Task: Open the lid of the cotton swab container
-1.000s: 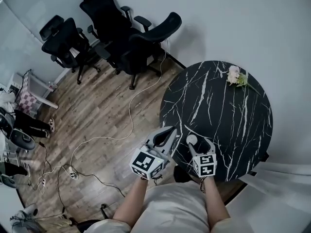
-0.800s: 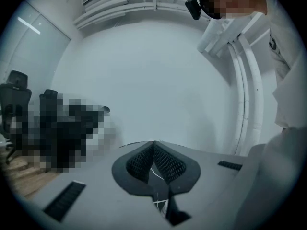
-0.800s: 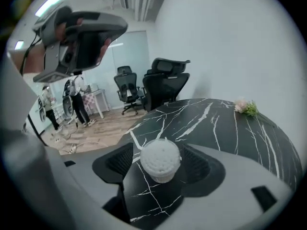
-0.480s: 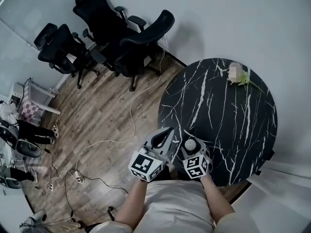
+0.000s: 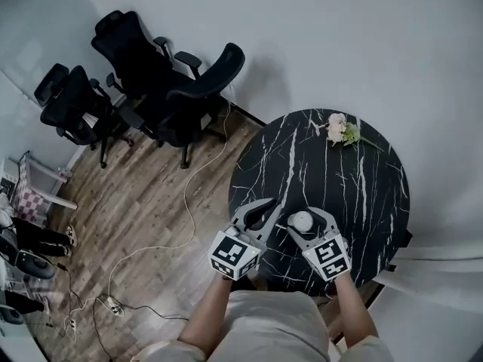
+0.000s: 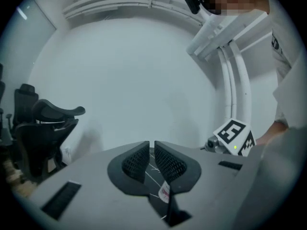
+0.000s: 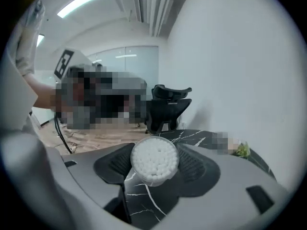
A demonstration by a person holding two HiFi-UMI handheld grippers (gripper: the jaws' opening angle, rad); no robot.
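Right gripper view had the right gripper point(image 7: 154, 150) spread wide, its jaws having just been opening, and the cotton swab container point(image 7: 154, 161) stood right between them on the black marble worktop point(image 7: 143, 202), white swab tips showing at its top. Ahead of that gripper, off past its right jaw, a small flower point(image 7: 242, 150) lay on the worktop. Over in the left gripper view, the left gripper point(image 6: 151, 145) was pinched shut, pads all but together, nothing clearly between them, with the right gripper's marker cube point(image 6: 234, 136) off to its right.
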